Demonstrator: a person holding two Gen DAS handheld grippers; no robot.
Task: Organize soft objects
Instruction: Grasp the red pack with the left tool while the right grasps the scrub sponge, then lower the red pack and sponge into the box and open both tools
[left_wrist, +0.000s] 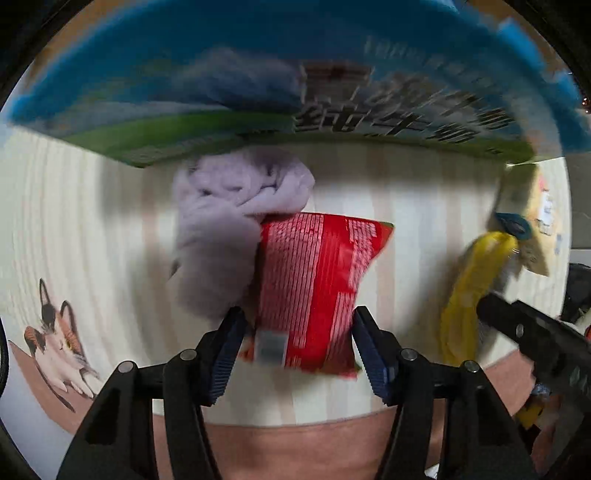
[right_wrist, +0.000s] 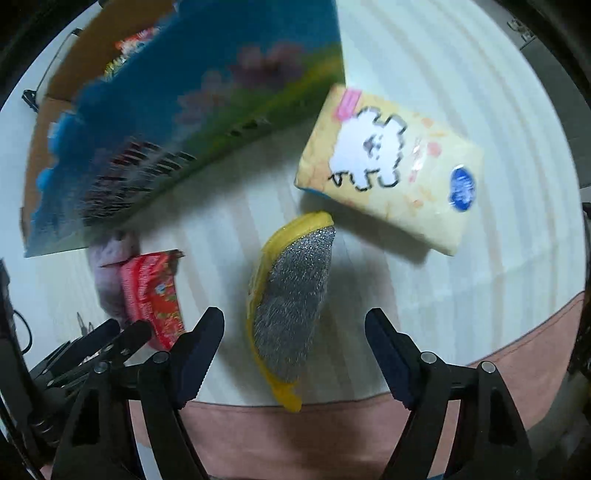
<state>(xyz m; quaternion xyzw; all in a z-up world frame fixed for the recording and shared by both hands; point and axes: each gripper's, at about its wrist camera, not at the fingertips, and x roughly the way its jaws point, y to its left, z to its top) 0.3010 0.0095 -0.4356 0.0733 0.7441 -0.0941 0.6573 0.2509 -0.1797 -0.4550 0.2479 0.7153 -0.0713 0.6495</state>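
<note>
In the left wrist view a red snack packet (left_wrist: 314, 288) lies on the striped tablecloth, partly over a crumpled lilac cloth (left_wrist: 229, 221). My left gripper (left_wrist: 297, 325) is open, its blue pads on either side of the packet's near end. In the right wrist view a yellow sponge with a silver scouring face (right_wrist: 291, 295) lies ahead of my right gripper (right_wrist: 295, 328), which is open and empty. A yellow tissue pack (right_wrist: 391, 170) lies beyond the sponge. The red packet (right_wrist: 155, 295) and the cloth (right_wrist: 110, 273) show at the left.
A large blue and green carton (left_wrist: 258, 92) stands behind the objects, also in the right wrist view (right_wrist: 177, 122). The tablecloth has a pink border (right_wrist: 332, 435) at the near edge and a cat print (left_wrist: 59, 343). The right gripper (left_wrist: 535, 332) shows at the right.
</note>
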